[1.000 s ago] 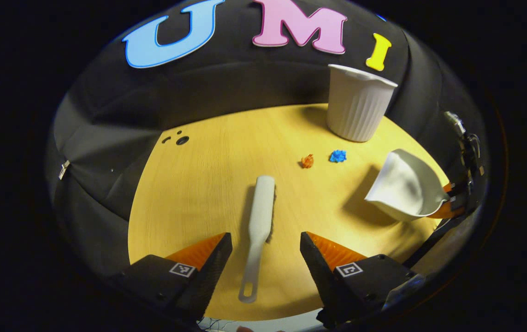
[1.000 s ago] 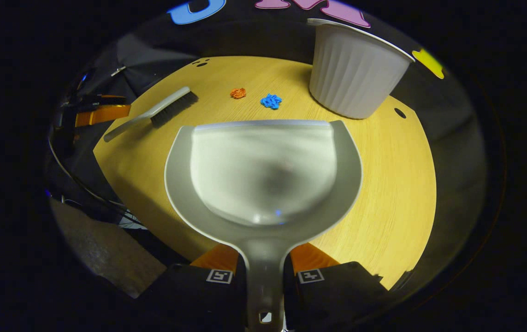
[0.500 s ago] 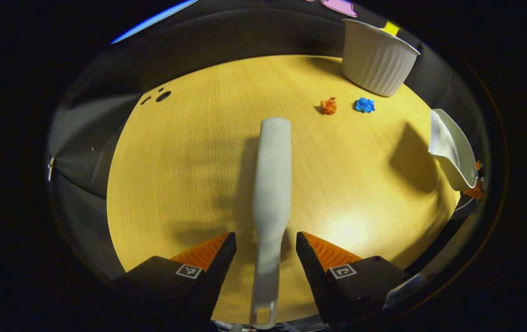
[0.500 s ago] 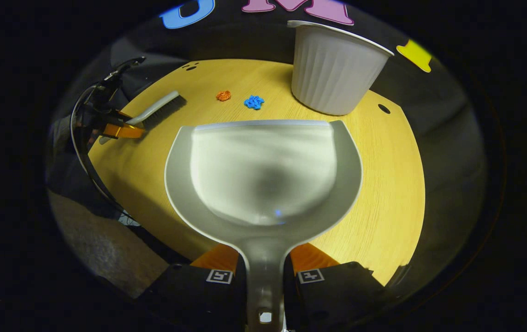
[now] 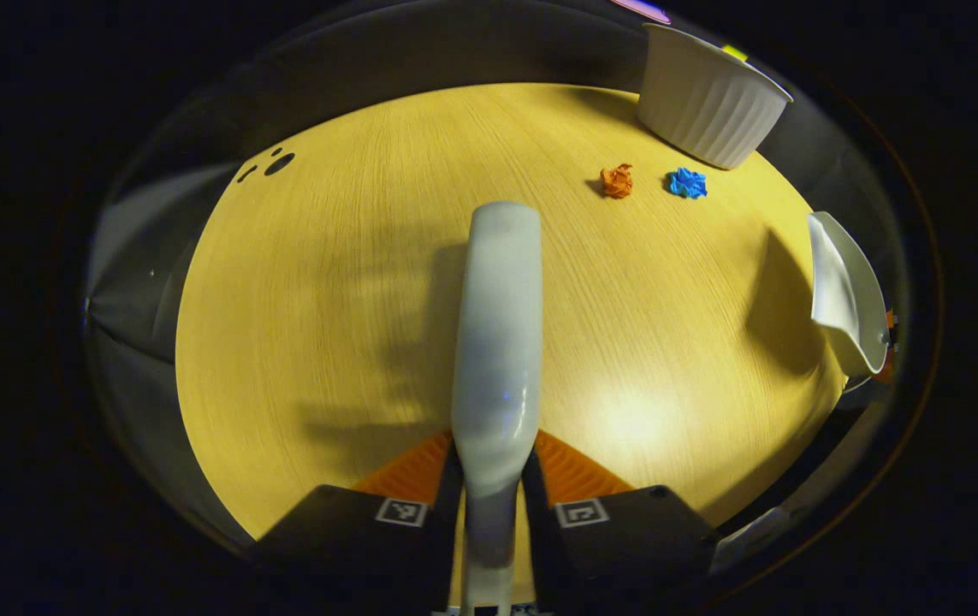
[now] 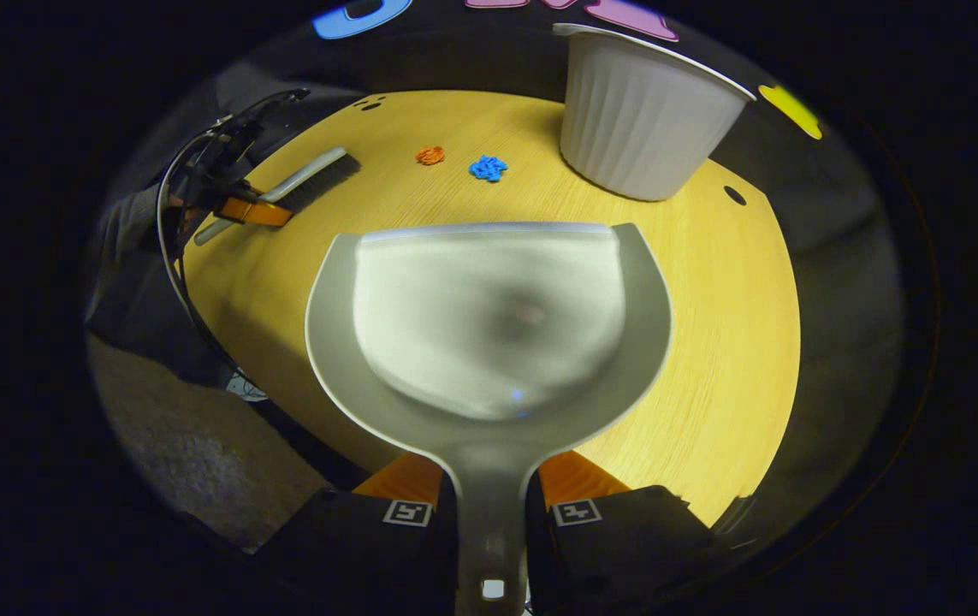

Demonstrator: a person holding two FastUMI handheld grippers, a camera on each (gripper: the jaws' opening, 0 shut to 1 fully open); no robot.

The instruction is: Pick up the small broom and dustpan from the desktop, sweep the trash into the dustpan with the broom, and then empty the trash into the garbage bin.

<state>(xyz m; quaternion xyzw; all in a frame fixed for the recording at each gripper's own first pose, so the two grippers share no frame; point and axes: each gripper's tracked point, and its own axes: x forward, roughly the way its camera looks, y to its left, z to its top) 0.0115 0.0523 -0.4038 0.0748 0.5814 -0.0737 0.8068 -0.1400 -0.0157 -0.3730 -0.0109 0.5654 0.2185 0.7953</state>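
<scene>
Left gripper (image 5: pixel 489 479) closed on broom (image 5: pixel 499 342); bin (image 5: pixel 711 107) prob. clear.

The desk (image 5: pixel 352 282) is a yellow wood-grain top with a curved far edge. Three dark holes (image 5: pixel 270 164) sit near its rim at 10 o'clock in the left gripper view; another hole (image 6: pixel 734 195) shows at 2 o'clock in the right gripper view, just beside the bin (image 6: pixel 643 120). The bin, white and ribbed, stands upright on the desk at 1 o'clock. Two crumpled scraps lie apart on the desk near the bin's base: an orange scrap (image 5: pixel 617 180) and a blue scrap (image 5: pixel 688 182), the blue one nearer the bin. The broom (image 6: pixel 305 184) lies with its bristles on the desk at 10 o'clock in the right gripper view.
</scene>
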